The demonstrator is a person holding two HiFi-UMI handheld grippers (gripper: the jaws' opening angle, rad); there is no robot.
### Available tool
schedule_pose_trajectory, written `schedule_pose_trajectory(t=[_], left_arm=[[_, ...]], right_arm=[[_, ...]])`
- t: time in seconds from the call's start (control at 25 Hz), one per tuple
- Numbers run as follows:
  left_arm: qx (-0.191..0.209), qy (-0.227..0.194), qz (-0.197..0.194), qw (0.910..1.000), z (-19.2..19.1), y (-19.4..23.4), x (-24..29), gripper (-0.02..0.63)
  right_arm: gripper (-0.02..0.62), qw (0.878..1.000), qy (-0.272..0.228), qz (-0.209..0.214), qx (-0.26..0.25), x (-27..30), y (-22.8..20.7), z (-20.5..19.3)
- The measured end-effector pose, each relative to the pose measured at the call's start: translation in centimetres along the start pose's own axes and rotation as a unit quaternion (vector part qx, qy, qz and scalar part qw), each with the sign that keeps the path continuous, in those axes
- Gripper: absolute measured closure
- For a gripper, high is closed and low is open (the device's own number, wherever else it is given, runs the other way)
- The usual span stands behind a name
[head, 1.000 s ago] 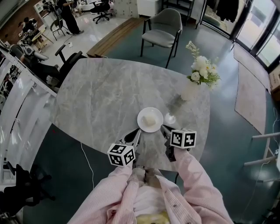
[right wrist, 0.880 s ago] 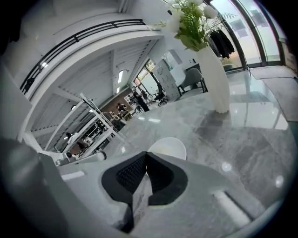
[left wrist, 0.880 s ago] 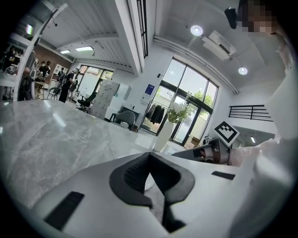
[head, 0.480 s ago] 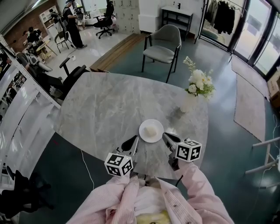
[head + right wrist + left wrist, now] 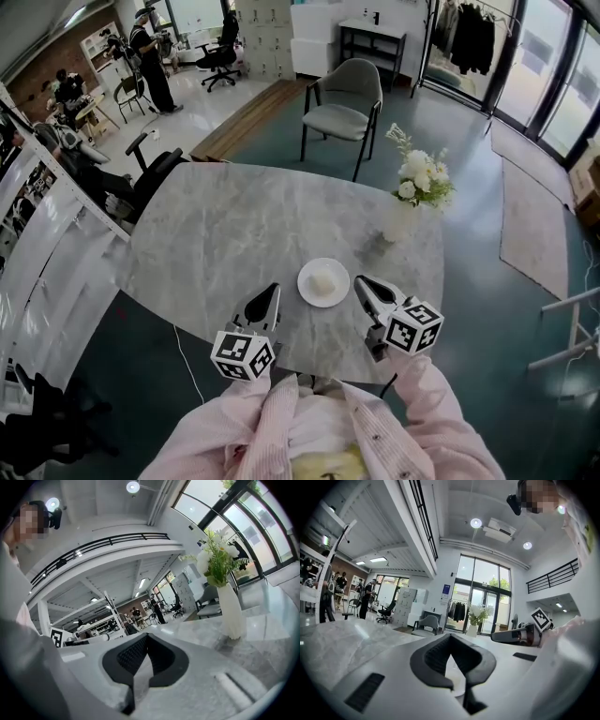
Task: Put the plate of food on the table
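Note:
A white plate (image 5: 323,282) with a pale lump of food on it rests on the grey marble table (image 5: 234,225), near the front edge. My left gripper (image 5: 266,302) hovers left of the plate, apart from it, jaws shut with nothing between them. My right gripper (image 5: 368,287) hovers right of the plate, also apart, shut and holding nothing. In the left gripper view the shut jaws (image 5: 451,641) point over the table toward the right gripper (image 5: 520,634). The right gripper view shows its shut jaws (image 5: 146,639) over the marble.
A white vase of flowers (image 5: 412,192) stands at the table's right side, also the vase (image 5: 229,611) in the right gripper view. A grey chair (image 5: 343,103) stands behind the table. An office chair (image 5: 141,164) sits at the left edge. People stand far back left.
Both grippers have drawn back from the plate and moved apart, left to the left, right to the right. The plate stays on the table.

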State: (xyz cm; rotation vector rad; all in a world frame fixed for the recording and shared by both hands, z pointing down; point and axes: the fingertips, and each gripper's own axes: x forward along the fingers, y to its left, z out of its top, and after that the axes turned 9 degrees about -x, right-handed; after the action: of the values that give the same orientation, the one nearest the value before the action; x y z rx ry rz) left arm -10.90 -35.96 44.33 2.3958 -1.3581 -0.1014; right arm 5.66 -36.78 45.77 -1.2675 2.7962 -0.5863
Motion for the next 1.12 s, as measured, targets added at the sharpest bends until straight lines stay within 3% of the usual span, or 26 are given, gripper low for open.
schedule_pose_trajectory(t=[0.48,1.12], left_arm=[[0.028,-0.050,0.025,0.9981,3.5,1.8,-2.0,0.615],[0.044,-0.059,0.041,0.9964,4.3,2.6,-2.5,0.615]], right_arm=[[0.591,0.998,-0.042,-0.021,-0.037,-1.5,-0.4,2.7],[0.591,0.995,-0.065,-0.054,-0.052,-2.7,-1.5,3.8]])
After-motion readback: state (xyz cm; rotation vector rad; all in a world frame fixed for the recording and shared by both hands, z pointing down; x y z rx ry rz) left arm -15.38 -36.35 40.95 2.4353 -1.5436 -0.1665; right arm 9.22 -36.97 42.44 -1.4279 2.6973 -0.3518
